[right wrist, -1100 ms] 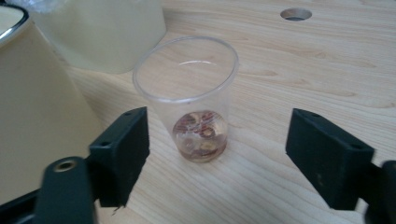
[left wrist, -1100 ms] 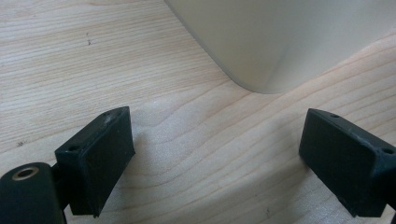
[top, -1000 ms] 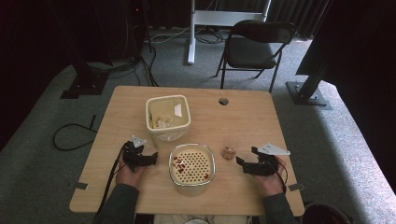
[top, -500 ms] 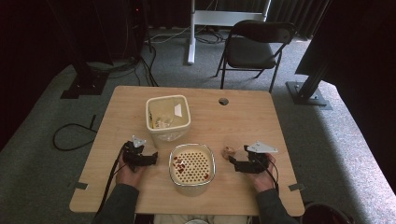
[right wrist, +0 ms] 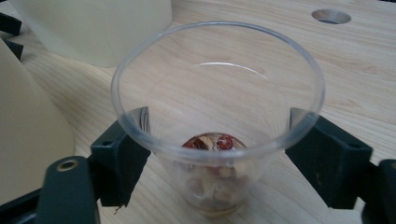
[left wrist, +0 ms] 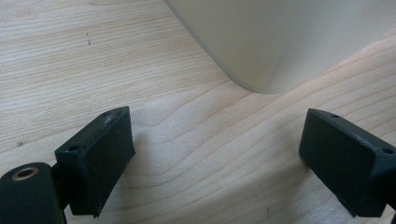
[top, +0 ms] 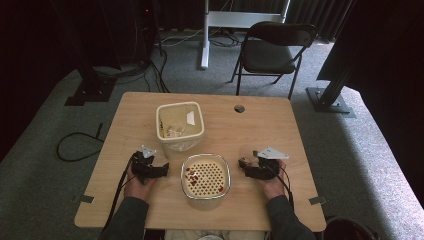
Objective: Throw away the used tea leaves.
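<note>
Clear cup (right wrist: 218, 126), black gripper (right wrist: 219, 154)

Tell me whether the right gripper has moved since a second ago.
Yes. In the high view the right gripper has slid left across the table toward the perforated bowl; its jaws have been closing, now either side of the clear cup.

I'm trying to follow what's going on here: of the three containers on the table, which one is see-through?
The small plastic cup between the jaws of the right hand-held gripper. It is clear with bits at its bottom, while the tall tub and the round bowl are cream and opaque.
</note>
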Motion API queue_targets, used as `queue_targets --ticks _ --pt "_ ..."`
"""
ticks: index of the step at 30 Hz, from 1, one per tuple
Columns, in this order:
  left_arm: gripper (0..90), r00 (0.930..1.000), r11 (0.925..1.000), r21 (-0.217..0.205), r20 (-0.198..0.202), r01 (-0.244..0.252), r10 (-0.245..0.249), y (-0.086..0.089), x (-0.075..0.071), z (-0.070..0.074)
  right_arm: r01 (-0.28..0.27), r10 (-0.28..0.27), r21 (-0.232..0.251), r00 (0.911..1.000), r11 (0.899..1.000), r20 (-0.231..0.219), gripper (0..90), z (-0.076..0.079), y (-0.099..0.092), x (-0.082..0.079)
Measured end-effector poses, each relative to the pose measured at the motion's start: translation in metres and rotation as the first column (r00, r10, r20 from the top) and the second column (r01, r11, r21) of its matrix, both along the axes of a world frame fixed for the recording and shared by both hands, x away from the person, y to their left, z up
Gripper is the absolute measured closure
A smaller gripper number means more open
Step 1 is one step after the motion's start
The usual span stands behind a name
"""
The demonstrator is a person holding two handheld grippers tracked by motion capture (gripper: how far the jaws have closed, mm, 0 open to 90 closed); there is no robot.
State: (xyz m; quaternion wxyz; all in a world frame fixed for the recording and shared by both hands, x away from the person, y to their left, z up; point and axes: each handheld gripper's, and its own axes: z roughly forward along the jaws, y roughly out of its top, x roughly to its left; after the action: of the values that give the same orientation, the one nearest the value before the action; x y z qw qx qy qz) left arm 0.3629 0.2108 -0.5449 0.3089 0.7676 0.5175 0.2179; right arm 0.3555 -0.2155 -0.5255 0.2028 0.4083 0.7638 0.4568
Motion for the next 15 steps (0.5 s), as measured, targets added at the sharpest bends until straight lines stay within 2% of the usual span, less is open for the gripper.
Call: queue_targets --ticks 6,10,15 --pt "10.7 1.0000 1.0000 0.001 0.000 0.000 0.000 0.0000 0.0000 0.0000 0.003 -0.003 0.022 0.9995 1.000 0.031 29.9 -0.0020 0.0030 0.0037" --pt "10.7 1.0000 1.0000 0.001 0.000 0.000 0.000 0.0000 0.0000 0.0000 -0.004 0.003 0.017 0.9991 1.000 0.042 29.7 -0.0020 0.0061 0.0040" --pt "10.7 1.0000 1.0000 0.000 0.000 0.000 0.000 0.0000 0.0000 0.0000 -0.002 0.001 0.036 0.9994 0.999 0.036 27.6 -0.0004 0.0077 0.0042"
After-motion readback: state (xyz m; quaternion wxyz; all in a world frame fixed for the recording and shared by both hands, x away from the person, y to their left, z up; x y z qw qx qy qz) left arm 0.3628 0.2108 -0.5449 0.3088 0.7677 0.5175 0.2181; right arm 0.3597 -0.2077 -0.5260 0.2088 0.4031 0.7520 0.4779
